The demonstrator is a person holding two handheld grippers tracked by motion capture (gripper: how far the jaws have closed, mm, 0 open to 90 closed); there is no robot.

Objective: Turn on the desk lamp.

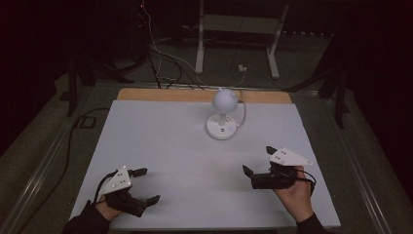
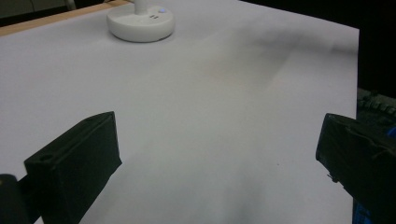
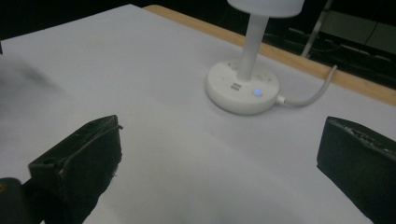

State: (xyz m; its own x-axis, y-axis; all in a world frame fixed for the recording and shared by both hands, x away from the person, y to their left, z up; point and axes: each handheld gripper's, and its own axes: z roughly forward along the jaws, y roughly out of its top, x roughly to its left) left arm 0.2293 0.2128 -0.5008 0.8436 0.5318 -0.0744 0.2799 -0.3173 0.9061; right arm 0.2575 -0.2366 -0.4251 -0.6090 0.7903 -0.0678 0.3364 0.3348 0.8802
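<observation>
Darkness is surrounding a white-covered bench, with cables trailing on the floor beyond. Toward its far edge a small white lamp is standing upright, its blue light glowing on the round base. It is looking top-heavy and smooth, so I would judge the thin stem the safest place to hold. Well apart from it, the right tool and left tool are hovering wide open, empty.

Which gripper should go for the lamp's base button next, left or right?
Right, probably. The right gripper sits open nearer the lamp, and its view faces the lit button on the base. The left gripper, also open, rests at the near left corner, farther off.
</observation>
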